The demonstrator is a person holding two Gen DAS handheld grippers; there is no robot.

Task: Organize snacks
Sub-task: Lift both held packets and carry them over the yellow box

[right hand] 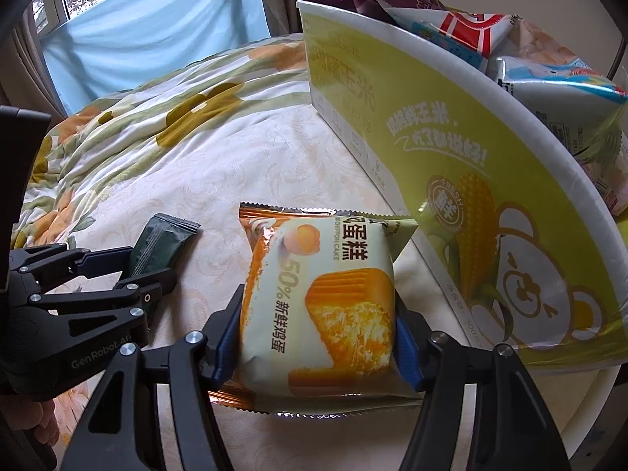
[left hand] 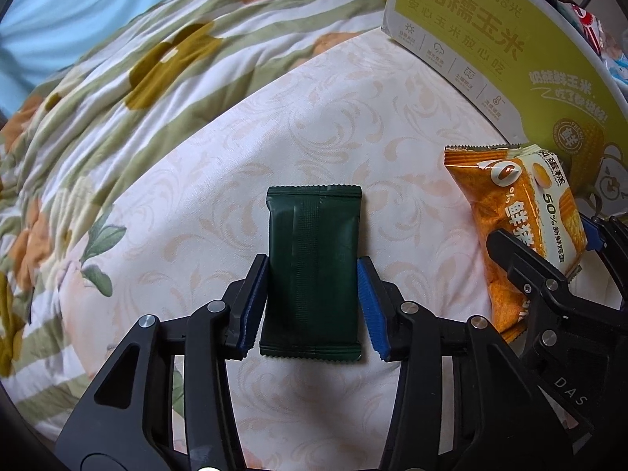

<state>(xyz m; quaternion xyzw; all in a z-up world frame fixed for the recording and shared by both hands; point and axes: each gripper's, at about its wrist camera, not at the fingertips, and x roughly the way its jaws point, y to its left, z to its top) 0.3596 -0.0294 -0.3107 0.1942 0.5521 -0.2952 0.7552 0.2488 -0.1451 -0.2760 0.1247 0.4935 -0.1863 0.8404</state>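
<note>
A dark green snack packet lies flat on the cream patterned sheet. My left gripper points down over it, and both blue pads press its long sides, so it is shut on the packet. To its right lies an orange chiffon cake packet, close to a yellow-green corn box. My right gripper is shut on the cake packet, one pad on each side. In the right wrist view the left gripper and the green packet appear at the left.
The open corn box holds several bagged snacks and stands at the right. A floral quilt is bunched up at the left and far side. A pale blue curtain hangs behind the bed.
</note>
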